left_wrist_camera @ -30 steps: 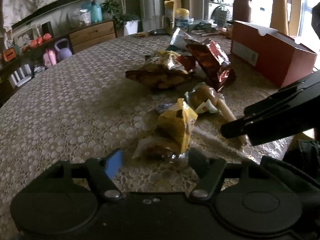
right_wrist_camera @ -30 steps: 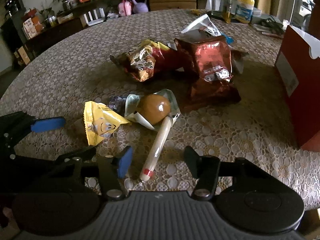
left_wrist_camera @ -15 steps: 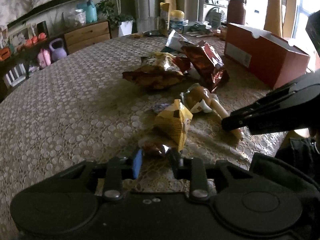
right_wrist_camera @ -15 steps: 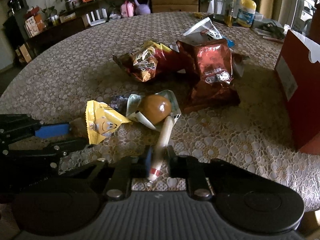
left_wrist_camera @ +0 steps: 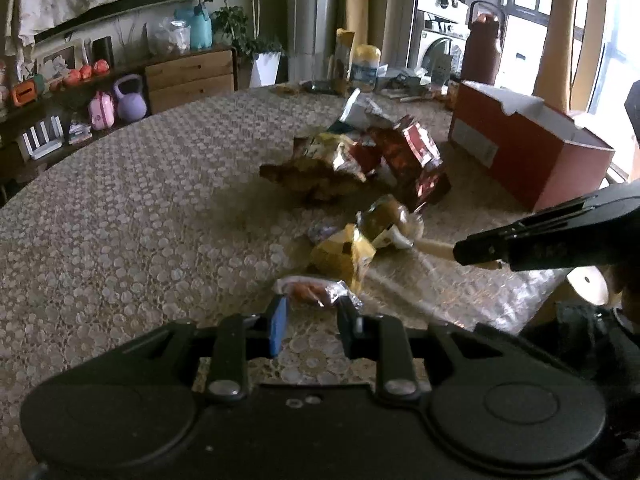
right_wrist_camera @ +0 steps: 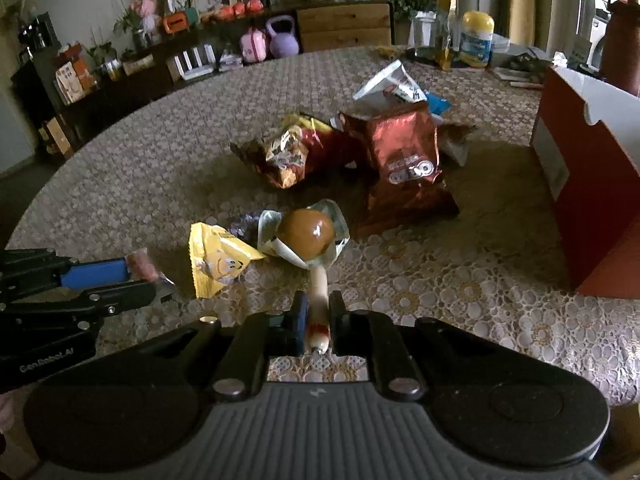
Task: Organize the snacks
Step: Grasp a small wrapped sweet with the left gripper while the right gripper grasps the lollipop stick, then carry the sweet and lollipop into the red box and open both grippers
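My left gripper (left_wrist_camera: 310, 314) is shut on a small orange snack packet with a silver edge (left_wrist_camera: 314, 290), held just above the lace tablecloth; it also shows in the right wrist view (right_wrist_camera: 142, 266). My right gripper (right_wrist_camera: 318, 314) is shut on the pale stick of a big brown lollipop (right_wrist_camera: 306, 232), which is lifted slightly. A yellow M&M's packet (right_wrist_camera: 220, 260) lies between the two grippers. Behind lie a red foil chip bag (right_wrist_camera: 404, 168), a yellow-red snack bag (right_wrist_camera: 288, 152) and a white packet (right_wrist_camera: 390, 84).
An open red cardboard box (right_wrist_camera: 588, 184) stands at the right on the round table (left_wrist_camera: 120, 208). Bottles and jars (right_wrist_camera: 474, 38) stand at the far edge. A sideboard with a purple kettlebell (right_wrist_camera: 284, 38) is beyond the table.
Both grippers closed from open: the left on the small orange packet, the right on the lollipop stick. Both have lifted slightly and the views have risen.
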{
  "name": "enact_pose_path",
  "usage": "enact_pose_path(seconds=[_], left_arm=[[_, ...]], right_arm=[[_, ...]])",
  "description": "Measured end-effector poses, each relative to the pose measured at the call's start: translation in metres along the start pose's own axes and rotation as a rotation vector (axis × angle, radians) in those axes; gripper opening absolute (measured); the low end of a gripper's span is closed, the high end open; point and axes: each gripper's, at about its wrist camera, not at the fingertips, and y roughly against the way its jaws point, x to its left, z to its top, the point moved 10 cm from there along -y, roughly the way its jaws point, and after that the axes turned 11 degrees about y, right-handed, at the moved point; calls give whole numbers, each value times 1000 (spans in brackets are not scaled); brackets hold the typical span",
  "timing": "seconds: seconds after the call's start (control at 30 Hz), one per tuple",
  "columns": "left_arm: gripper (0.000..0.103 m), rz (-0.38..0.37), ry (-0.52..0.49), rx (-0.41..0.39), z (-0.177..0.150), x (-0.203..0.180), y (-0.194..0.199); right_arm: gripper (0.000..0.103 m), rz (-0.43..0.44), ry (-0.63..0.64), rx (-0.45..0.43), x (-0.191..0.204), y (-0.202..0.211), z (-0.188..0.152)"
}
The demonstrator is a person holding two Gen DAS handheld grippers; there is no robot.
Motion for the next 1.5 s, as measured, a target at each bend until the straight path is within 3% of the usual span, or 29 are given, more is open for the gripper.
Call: enact_pose_path(seconds=[0.33, 0.9, 1.2, 1.5], left_arm=[[24, -14, -19, -23, 5, -17, 14], [24, -46, -47, -22, 18, -42, 13], [24, -101, -95, -66, 65, -88, 13], [24, -166, -140, -112, 116, -159, 4]], right_arm=[[11, 20, 1, 29, 0, -3, -16], [10, -20, -81, -120, -48, 35, 23], [10, -70, -82, -207, -82, 75, 52], [10, -135, -115, -260, -136, 105, 65]])
